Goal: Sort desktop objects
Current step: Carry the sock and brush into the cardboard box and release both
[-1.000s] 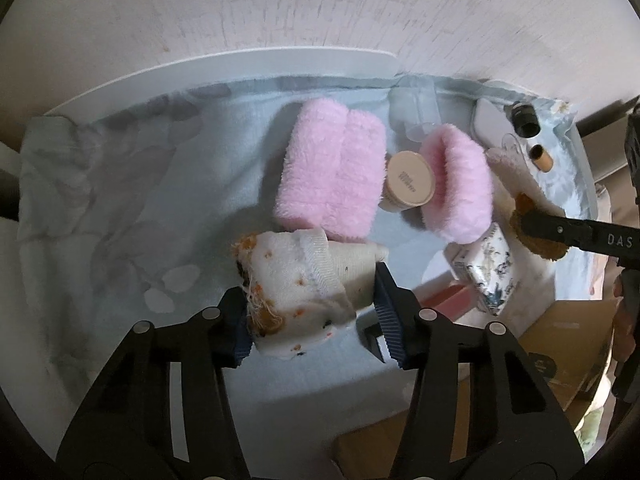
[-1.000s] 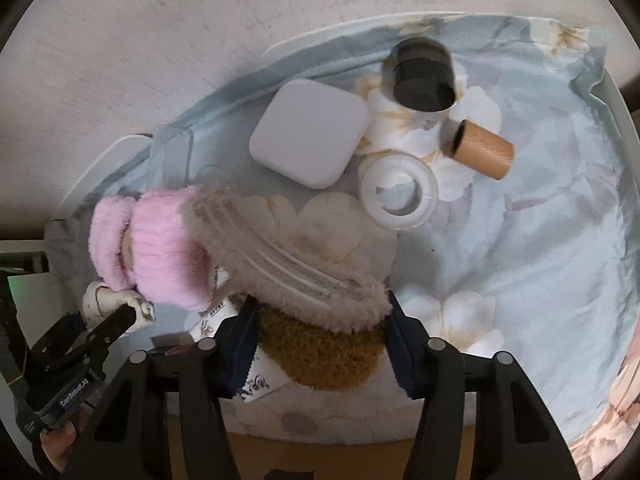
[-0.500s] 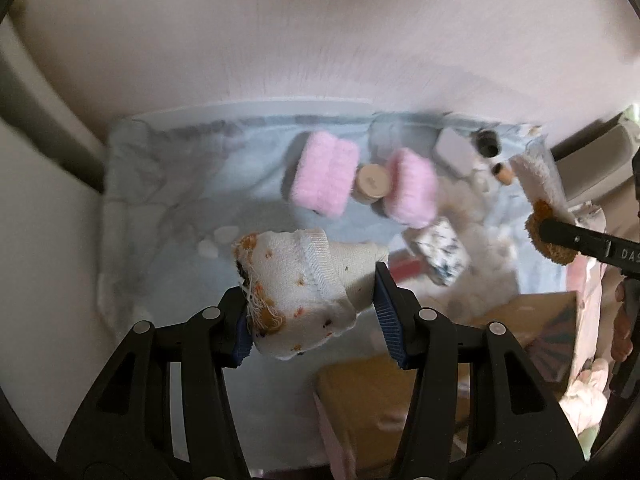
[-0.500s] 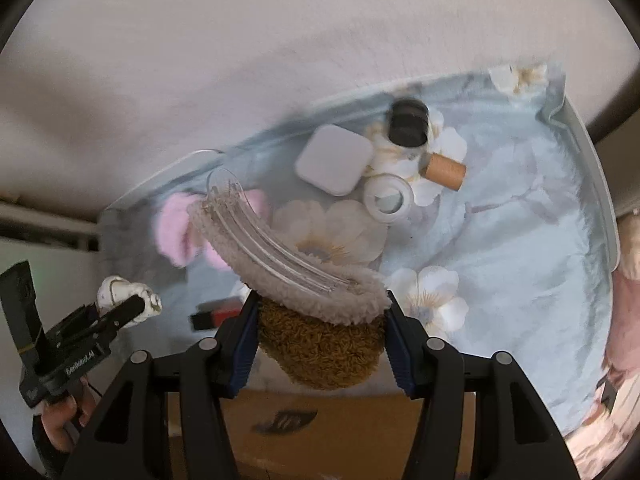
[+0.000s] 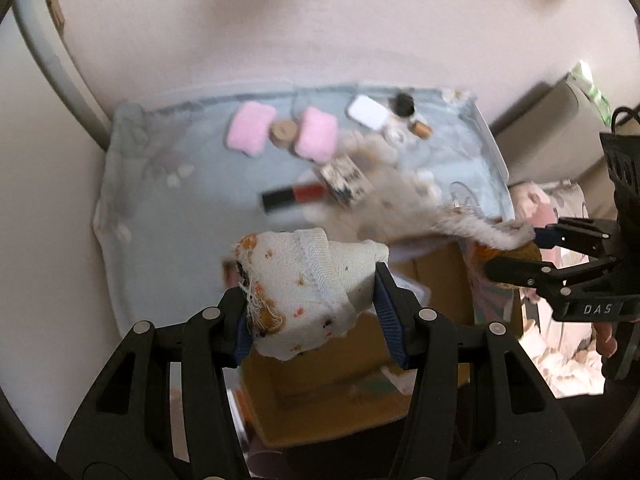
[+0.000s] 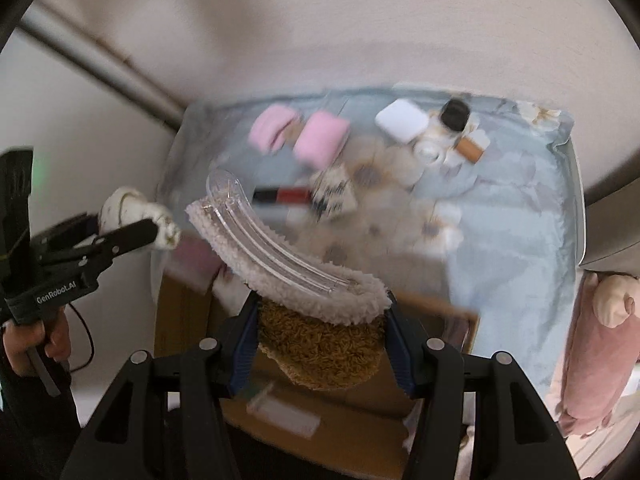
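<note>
My left gripper (image 5: pixel 312 304) is shut on a rolled cream sock with orange specks (image 5: pixel 304 284), held high above an open cardboard box (image 5: pixel 320 392). My right gripper (image 6: pixel 320 340) is shut on a brown and cream fleece sock on a clear plastic hanger (image 6: pixel 316 320), also above the box (image 6: pixel 360 416). The right gripper (image 5: pixel 532 252) with its sock shows in the left wrist view, and the left gripper (image 6: pixel 140 224) shows in the right wrist view. Two pink rolled socks (image 5: pixel 250 134) (image 5: pixel 318 138) lie far back on the table.
The blue floral cloth (image 6: pixel 500 220) covers the table. On it lie a red and black tube (image 5: pixel 296 196), a patterned packet (image 5: pixel 344 178), a round wooden lid (image 5: pixel 284 132), a white case (image 6: pixel 402 120), a black jar (image 6: pixel 454 114), a white ring (image 6: pixel 430 152) and a brown cylinder (image 6: pixel 470 150).
Both grippers have pulled up and back from the table with their socks. The table now looks far and small, and the cardboard box has come into view beneath them.
</note>
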`<state>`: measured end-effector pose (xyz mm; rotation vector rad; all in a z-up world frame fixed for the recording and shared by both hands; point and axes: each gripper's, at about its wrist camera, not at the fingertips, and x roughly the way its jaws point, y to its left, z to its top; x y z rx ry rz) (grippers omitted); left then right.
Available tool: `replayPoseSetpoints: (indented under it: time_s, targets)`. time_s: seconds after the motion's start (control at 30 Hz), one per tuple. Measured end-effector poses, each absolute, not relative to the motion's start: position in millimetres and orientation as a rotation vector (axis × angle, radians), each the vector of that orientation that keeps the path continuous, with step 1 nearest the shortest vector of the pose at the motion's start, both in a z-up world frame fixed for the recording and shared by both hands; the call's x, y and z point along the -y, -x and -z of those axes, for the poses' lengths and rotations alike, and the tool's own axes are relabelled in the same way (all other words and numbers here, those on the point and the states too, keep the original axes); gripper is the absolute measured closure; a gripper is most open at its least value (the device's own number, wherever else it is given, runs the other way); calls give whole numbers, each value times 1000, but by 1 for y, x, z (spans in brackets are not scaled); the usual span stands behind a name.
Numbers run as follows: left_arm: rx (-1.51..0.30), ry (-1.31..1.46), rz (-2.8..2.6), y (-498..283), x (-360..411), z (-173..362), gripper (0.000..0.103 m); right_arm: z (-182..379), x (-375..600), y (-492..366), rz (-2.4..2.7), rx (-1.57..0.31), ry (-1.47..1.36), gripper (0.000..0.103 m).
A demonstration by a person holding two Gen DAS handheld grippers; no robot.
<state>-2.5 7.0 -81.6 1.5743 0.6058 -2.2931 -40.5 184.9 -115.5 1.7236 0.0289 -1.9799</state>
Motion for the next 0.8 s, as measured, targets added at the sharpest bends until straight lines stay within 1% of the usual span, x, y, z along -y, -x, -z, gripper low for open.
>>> replayPoseSetpoints:
  time_s: [0.1,0.33,0.43,0.6,0.8]
  targets:
    - [-602,-1594,2277,-3,-26,87,54,116,-187,24,1979,-91,-1717,51]
    - [-601,-1606,2216,-16,-44,91,54,116,-196,-1,1937,-78,-1749,50]
    - [-589,-1617,2195,-17,-49,96,54,117,-196,-12,1946,-119,-1753,51]
    - [-623,-1629,2179,-21,-55,110,54,130,-195,-24,1915,-200,-1769,51]
    - [-640,-1685,2127,-25,-64,134,54,151,-200,-28,1886,-209,-1811,51]
